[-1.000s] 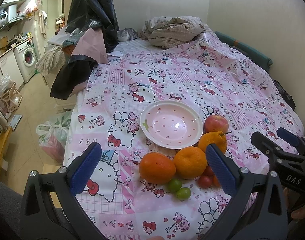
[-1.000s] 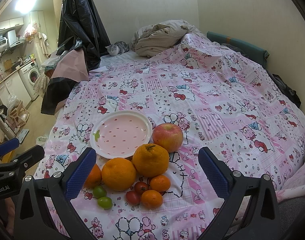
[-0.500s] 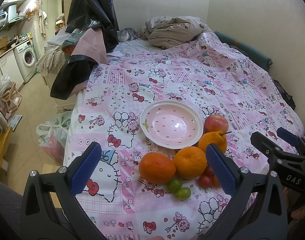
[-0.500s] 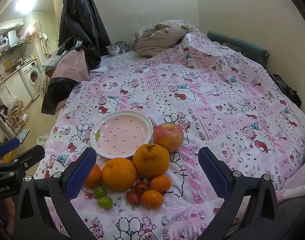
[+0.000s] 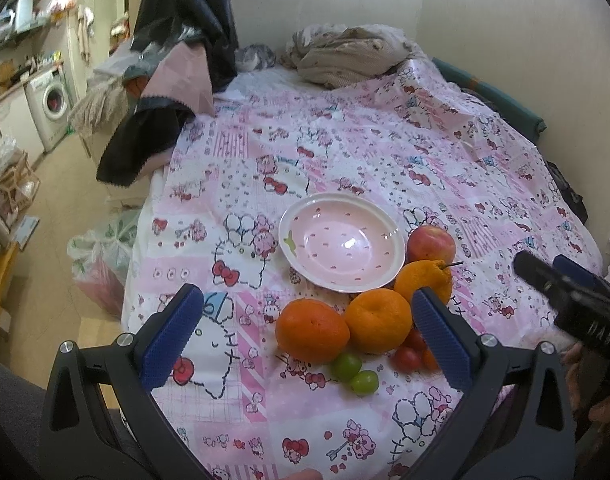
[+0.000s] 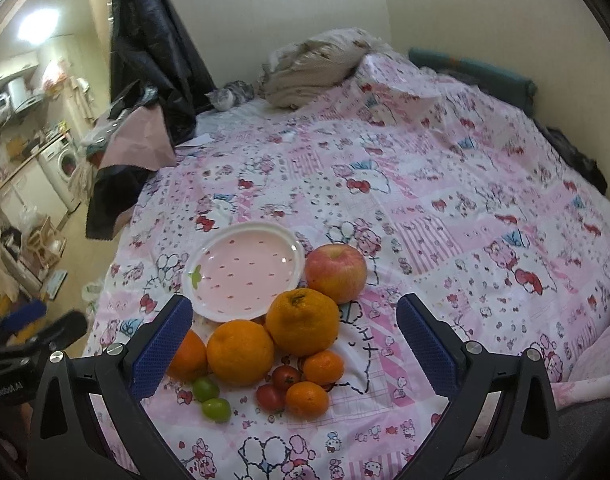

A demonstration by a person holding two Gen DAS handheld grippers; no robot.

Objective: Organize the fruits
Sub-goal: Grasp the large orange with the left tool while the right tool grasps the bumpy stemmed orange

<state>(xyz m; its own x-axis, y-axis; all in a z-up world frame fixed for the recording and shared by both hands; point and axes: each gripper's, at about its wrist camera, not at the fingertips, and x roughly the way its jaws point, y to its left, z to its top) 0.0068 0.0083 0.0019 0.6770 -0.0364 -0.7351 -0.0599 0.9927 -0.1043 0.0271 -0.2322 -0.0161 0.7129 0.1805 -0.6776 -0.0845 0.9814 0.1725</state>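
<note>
An empty pink bowl (image 5: 341,242) (image 6: 245,274) rests on the patterned bedspread. In front of it lie three large oranges (image 5: 311,330) (image 6: 241,352), a red apple (image 5: 431,242) (image 6: 335,272), two small mandarins (image 6: 307,398), two cherry tomatoes (image 6: 271,396) (image 5: 405,358) and two green grapes (image 5: 345,366) (image 6: 205,388). My left gripper (image 5: 307,342) hangs open just short of the fruit pile. My right gripper (image 6: 291,344) is open too, above the near side of the pile. Neither one holds anything. The right gripper (image 5: 561,292) shows at the right edge of the left wrist view.
A crumpled blanket (image 5: 345,56) and a grey cat (image 6: 229,96) lie at the far end of the bed. Dark clothes (image 5: 157,116) hang over the bed's left edge. Beyond that edge are the floor, a plastic bag (image 5: 105,256) and a washing machine (image 5: 51,104).
The right wrist view has shifted slightly closer to the fruit and tilted. The left gripper has barely moved. Both stay open.
</note>
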